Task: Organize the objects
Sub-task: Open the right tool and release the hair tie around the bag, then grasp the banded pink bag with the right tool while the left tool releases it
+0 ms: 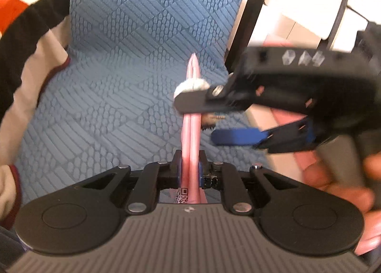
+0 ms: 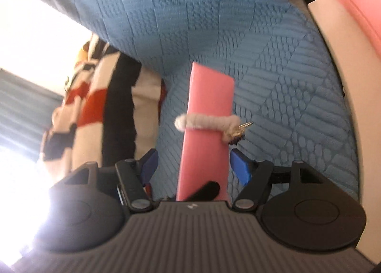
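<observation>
My left gripper (image 1: 189, 169) is clamped tight on the thin pink pouch (image 1: 190, 115), pointing down at a slant. My right gripper (image 2: 191, 165) has its blue fingers (image 2: 240, 168) spread wide, either side of the pouch, not touching it. In the left view my right hand (image 1: 338, 177) wraps its handle.

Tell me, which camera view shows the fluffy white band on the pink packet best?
The right wrist view: the fluffy white band runs across the pink packet in full. In the left wrist view the right gripper hides most of it.
</observation>
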